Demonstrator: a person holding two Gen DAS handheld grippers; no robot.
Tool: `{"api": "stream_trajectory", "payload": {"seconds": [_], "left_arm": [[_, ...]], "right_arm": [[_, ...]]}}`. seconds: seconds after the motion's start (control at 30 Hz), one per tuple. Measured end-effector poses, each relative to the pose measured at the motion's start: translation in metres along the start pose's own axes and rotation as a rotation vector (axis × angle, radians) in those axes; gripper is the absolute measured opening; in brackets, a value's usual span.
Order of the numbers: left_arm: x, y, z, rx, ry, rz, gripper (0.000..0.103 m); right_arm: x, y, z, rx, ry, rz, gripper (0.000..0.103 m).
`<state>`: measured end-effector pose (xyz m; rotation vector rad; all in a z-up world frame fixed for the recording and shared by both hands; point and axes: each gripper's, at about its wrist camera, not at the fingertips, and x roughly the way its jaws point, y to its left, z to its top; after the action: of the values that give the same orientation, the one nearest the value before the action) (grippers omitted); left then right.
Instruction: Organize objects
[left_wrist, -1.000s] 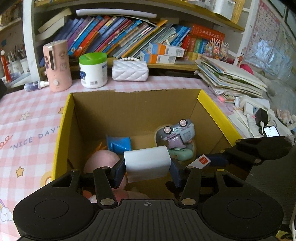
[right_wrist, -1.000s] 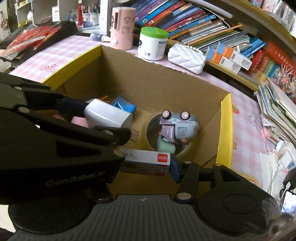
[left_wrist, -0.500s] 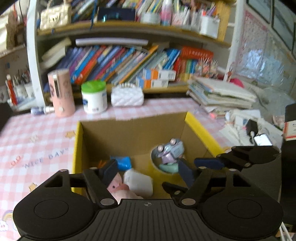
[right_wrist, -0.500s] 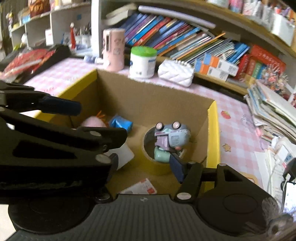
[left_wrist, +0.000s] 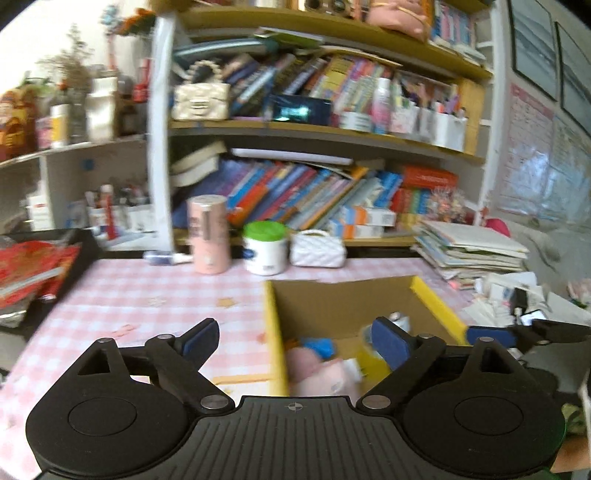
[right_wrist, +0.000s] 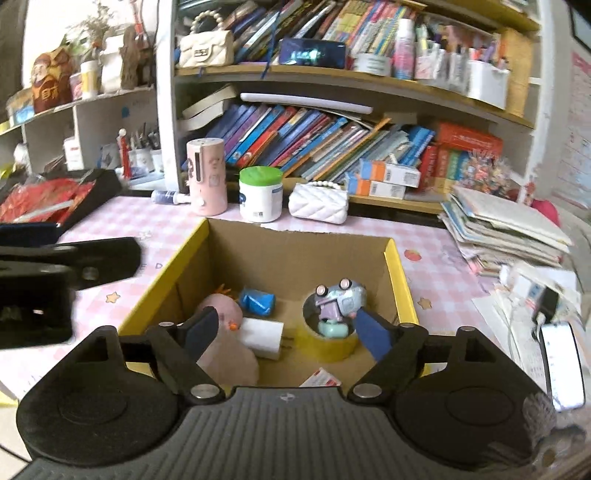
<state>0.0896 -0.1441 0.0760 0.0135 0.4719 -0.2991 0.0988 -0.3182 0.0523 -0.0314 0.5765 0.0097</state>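
Note:
An open cardboard box with yellow flaps (right_wrist: 400, 273) stands on the pink checked table; it also shows in the left wrist view (left_wrist: 273, 321). Inside lie a white charger block (right_wrist: 264, 338), a pink plush (right_wrist: 225, 343), a blue packet (right_wrist: 256, 301), a tape roll (right_wrist: 334, 343) with a toy car (right_wrist: 341, 297) on it, and a red-and-white small carton (right_wrist: 320, 379). My right gripper (right_wrist: 286, 332) is open and empty above the box's near side. My left gripper (left_wrist: 295, 343) is open and empty, over the box's left wall.
At the table's back stand a pink cylinder (right_wrist: 206, 177), a green-lidded jar (right_wrist: 260, 199) and a white quilted purse (right_wrist: 318, 202). Bookshelves rise behind. Stacked papers (right_wrist: 506, 229) and a phone (right_wrist: 563, 363) lie right. A black tray with red items (left_wrist: 40, 266) sits left.
Both grippers let go of their loads, the white charger and the small carton, which now lie in the box. Both have opened, risen and pulled back; the left has swung leftward.

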Motion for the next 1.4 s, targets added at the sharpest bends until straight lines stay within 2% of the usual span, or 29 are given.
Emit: {"api": "stream_trajectory", "payload": {"seconds": [0.13,0.27,0.47,0.67,0.83,1.17,1.4], "left_arm": [[-0.021,0.021,-0.018,-0.013,0.018,0.067,0.097],[-0.034,0.04,-0.043,-0.018,0.078,0.153,0.097],[-0.054,0.061,-0.078,-0.019,0.155,0.222,0.097],[-0.074,0.072,-0.102,-0.036,0.202,0.25,0.099],[-0.083,0.073,-0.117,-0.001,0.236,0.295,0.099],[-0.091,0.065,-0.131,0.049,0.277,0.245,0.1],[-0.094,0.064,-0.132,0.029,0.275,0.23,0.1]], "right_arm": [[-0.017,0.021,-0.014,0.028,-0.004,-0.057,0.092],[-0.032,0.04,-0.034,0.031,-0.005,-0.105,0.099],[-0.048,0.072,-0.06,0.014,0.04,-0.132,0.103],[-0.063,0.098,-0.079,0.01,0.067,-0.138,0.103],[-0.071,0.114,-0.091,0.032,0.079,-0.157,0.103],[-0.081,0.138,-0.104,0.014,0.077,-0.143,0.103],[-0.081,0.144,-0.108,0.036,0.096,-0.132,0.103]]}}
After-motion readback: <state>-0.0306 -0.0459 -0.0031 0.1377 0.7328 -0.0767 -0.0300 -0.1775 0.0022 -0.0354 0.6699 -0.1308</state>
